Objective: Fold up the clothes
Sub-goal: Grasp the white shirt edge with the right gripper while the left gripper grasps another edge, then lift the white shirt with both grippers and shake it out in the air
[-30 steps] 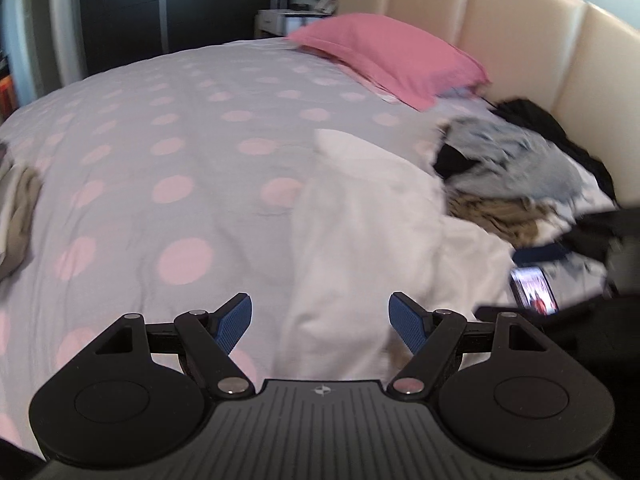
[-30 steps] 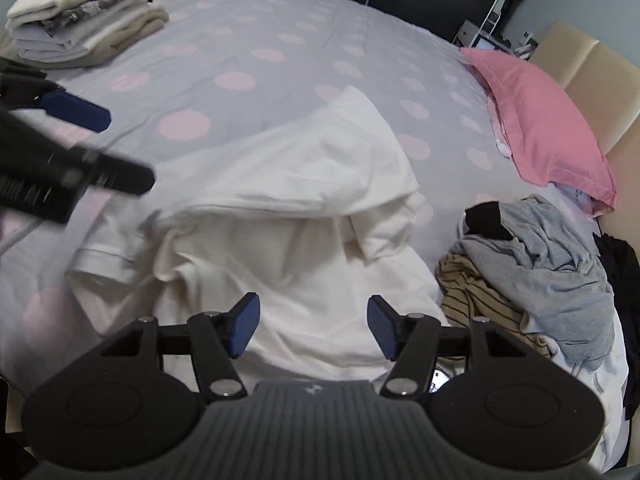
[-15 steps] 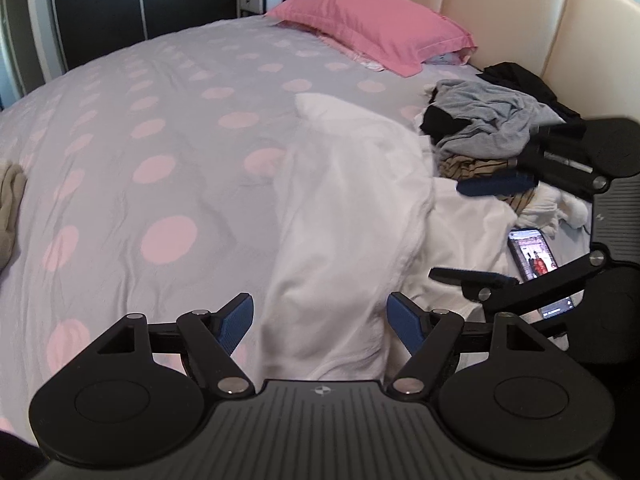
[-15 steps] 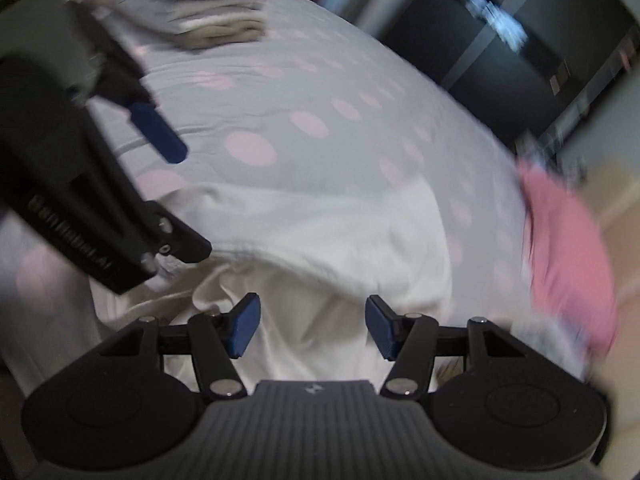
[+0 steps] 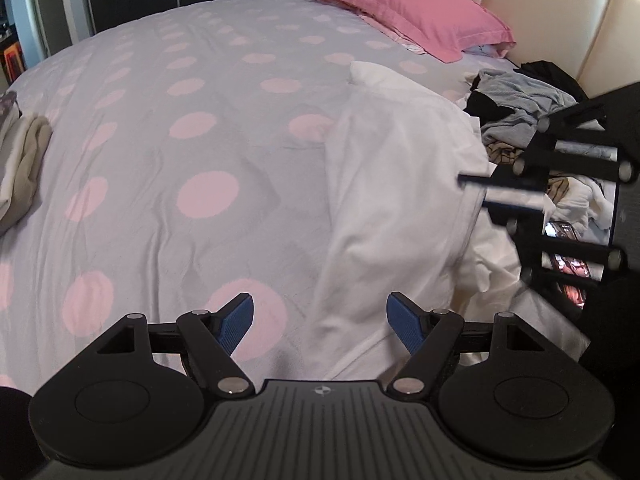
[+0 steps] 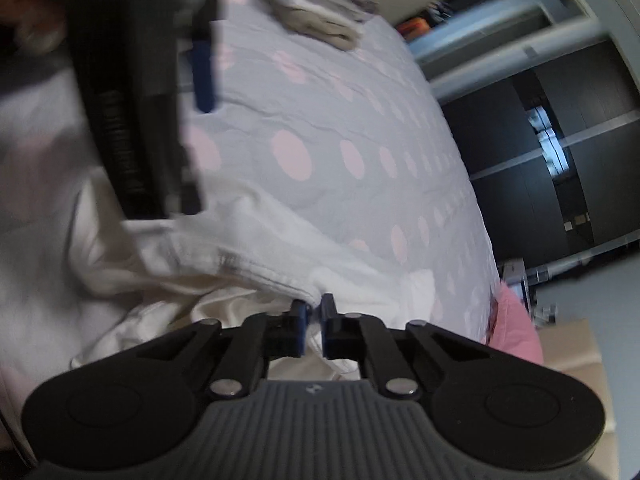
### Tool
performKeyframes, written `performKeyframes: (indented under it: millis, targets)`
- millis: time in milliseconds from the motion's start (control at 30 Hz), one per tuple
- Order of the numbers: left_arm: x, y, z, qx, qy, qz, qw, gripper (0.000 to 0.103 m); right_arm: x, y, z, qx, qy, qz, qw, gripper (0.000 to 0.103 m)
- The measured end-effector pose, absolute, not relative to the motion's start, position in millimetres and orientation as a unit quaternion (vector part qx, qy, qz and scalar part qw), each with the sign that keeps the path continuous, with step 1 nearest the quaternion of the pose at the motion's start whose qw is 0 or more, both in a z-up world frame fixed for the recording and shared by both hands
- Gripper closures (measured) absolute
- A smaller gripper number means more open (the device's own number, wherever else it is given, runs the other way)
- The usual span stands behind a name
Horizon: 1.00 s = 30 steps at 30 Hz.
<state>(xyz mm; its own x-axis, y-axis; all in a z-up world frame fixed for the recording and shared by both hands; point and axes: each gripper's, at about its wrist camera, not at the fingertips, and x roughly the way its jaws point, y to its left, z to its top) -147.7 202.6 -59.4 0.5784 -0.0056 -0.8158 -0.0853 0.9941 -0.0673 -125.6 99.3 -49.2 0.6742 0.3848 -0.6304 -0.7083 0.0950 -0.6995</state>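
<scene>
Right gripper (image 6: pixel 313 320) closing, pads pinching hem of white shirt (image 5: pixel 392 184) lying on polka-dot bed (image 5: pixel 200 128); left gripper (image 5: pixel 320 320) wide open, empty, above shirt's near edge

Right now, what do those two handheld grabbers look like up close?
Both match: the left gripper and right gripper have black linkage arms with silver pivot pins, ribbed blue fingertip pads, two round black discs, and a grey grooved body bearing a small round emblem.

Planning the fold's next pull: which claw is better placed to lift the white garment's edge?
Right. The right claw is closing on the white garment's hem; the left claw hangs open above it.
</scene>
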Motion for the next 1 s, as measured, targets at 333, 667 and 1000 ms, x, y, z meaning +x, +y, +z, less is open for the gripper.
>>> performKeyframes:
  millis: [333, 667, 1000]
  targets:
    - [-159.1, 193.4, -65.0, -0.056, 0.458, -0.017, 0.887, 0.03, -63.9, 92.8, -29.1, -0.422, 0.195, 0.313, 0.828, 0.096]
    - [-157.9, 161.8, -102.7, -0.082, 0.512, -0.054, 0.853, 0.03, -67.3, 85.8, -39.0, -0.384, 0.199, 0.311, 0.846, 0.096]
    - [-149.9, 161.5, -133.5, -0.091, 0.544, -0.017, 0.834, 0.066, -73.4, 82.4, -42.9, -0.376, 0.192, 0.31, 0.852, 0.096]
